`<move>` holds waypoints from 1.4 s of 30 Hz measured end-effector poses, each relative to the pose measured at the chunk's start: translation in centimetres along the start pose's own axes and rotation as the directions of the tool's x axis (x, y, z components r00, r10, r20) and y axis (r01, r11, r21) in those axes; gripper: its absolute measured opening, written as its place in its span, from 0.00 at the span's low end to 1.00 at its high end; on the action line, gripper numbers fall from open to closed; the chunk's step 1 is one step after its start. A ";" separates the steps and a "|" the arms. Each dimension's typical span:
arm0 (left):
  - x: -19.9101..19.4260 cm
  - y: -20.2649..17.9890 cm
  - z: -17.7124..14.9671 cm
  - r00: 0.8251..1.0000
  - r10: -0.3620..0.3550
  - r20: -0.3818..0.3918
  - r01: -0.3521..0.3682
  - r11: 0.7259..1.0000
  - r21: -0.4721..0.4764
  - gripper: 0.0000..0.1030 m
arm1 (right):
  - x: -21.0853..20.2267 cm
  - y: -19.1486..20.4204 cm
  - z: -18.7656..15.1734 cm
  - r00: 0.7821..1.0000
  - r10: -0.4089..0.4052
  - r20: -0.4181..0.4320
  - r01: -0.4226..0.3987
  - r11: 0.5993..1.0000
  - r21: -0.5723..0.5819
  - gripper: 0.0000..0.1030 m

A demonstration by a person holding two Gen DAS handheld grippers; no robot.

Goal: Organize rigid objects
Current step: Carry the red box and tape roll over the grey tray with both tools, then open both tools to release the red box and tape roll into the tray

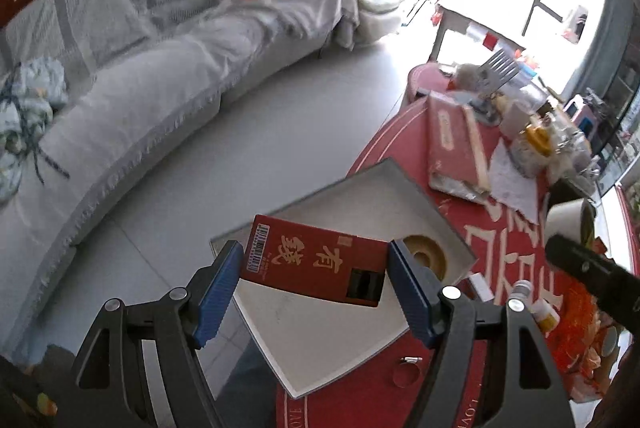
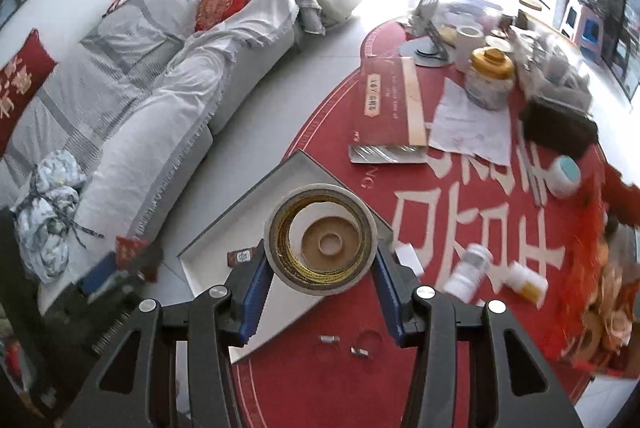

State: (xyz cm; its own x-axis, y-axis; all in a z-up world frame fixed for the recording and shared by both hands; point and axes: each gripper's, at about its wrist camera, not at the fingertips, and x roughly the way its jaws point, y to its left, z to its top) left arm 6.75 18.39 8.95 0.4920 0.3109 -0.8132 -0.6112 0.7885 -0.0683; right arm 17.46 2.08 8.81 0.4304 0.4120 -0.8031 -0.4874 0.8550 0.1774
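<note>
Left tongs [image 1: 316, 264] clamp red box [image 1: 316, 260], long axis across the jaws, above white tray [image 1: 360, 196]. Right tongs [image 2: 320, 268] clamp tape roll [image 2: 322, 248], tray [image 2: 292, 168] directly beneath, toward 12 o'clock. Both equally near.

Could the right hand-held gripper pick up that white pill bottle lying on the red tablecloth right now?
Probably not yet. The right hand-held gripper is already shut on a tape roll above the grey tray. The white bottle lies uncovered nearby, so the path looks free once the roll is released.
</note>
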 end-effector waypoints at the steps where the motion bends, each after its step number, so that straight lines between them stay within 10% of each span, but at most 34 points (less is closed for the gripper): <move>1: 0.8 0.0 -0.1 1.000 0.010 -0.015 -0.010 1.000 0.000 0.74 | 0.9 0.4 0.2 1.000 -0.006 -0.010 0.006 1.000 -0.013 0.48; 16: 8.9 1.4 -2.2 0.983 0.096 -0.157 -0.100 0.995 -0.018 0.74 | 11.7 2.6 -2.6 0.973 -0.026 -0.228 0.009 0.997 -0.078 0.48; 42: 14.2 0.3 -2.5 0.960 0.109 -0.256 -0.100 0.994 0.047 0.74 | 18.1 3.9 -1.6 0.961 -0.095 -0.258 0.064 0.990 -0.125 0.48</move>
State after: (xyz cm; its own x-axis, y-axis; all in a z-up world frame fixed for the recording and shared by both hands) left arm 12.00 21.69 -4.01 0.2472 0.2482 -0.9366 -0.6276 0.7775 0.0404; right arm 22.13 12.35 -5.91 0.2639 0.2336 -0.9358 -0.5497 0.8336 0.0531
